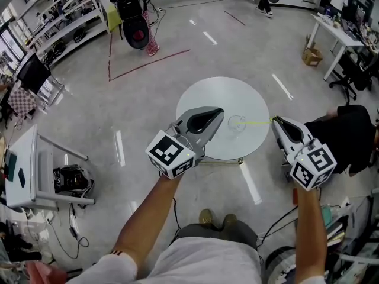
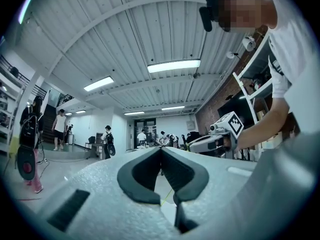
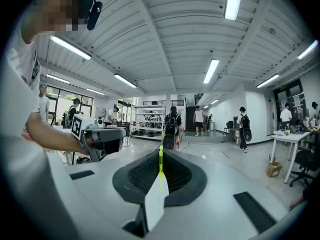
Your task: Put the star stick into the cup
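The star stick, a thin yellow-green rod, is lying nearly level above the round white counter. Its far end is reaching the rim of the clear cup, though the head view is not showing whether the tip is inside the rim or only at it, and the star itself is too small to make out. The cup is standing upright on the counter, right of its middle.

The right hand-held gripper is pinching the stick's near end at the counter's right edge. In the right gripper view its dark jaws are pressing together on the stick, which is running straight up the seam between them and poking out past the tips.

The left hand-held gripper is hovering over the counter just left of the cup, pointing towards it. In the left gripper view its jaws are meeting at the tips with nothing gripped between them.

Each hand-held gripper is showing in the other's view, the marker cubes facing the cameras. Around the counter the pale glossy floor is spreading out, crossed by red tape lines.
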The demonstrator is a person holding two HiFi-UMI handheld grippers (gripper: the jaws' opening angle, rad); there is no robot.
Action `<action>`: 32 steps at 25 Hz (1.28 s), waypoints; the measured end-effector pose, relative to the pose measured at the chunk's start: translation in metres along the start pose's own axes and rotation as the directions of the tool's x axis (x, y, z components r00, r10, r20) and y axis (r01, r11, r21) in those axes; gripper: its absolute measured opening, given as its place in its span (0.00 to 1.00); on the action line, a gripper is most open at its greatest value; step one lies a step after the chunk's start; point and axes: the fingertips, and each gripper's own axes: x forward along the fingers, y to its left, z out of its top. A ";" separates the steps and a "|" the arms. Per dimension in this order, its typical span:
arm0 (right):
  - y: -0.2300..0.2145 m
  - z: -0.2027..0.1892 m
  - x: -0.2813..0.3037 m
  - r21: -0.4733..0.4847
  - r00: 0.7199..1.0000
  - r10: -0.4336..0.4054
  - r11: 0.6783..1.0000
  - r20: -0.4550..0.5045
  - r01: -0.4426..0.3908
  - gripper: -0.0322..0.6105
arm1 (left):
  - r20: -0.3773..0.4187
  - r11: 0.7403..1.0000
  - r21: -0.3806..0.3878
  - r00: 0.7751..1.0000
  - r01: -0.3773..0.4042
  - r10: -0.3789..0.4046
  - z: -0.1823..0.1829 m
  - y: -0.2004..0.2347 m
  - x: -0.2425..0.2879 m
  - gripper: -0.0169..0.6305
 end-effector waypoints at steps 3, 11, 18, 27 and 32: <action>-0.008 -0.006 0.007 -0.003 1.000 -0.001 1.000 -0.022 0.001 0.09 | -0.006 1.000 -0.004 1.000 -0.008 0.008 -0.005 0.004 0.005 0.05; -0.026 -0.028 0.027 0.021 0.997 0.040 0.999 -0.072 -0.038 0.09 | -0.030 0.998 -0.008 0.997 -0.069 0.069 -0.021 0.014 0.014 0.05; -0.037 -0.046 0.047 0.037 0.989 0.090 0.996 -0.121 -0.086 0.09 | -0.045 0.991 -0.027 0.990 -0.134 0.133 -0.034 0.021 0.021 0.05; -0.038 -0.077 0.070 0.070 0.972 0.147 0.988 -0.184 -0.136 0.09 | -0.080 0.982 -0.050 0.981 -0.181 0.177 -0.054 0.026 0.027 0.05; -0.040 -0.092 0.078 0.086 0.964 0.166 0.985 -0.205 -0.152 0.09 | -0.095 0.980 -0.055 0.978 -0.193 0.187 -0.060 0.028 0.030 0.05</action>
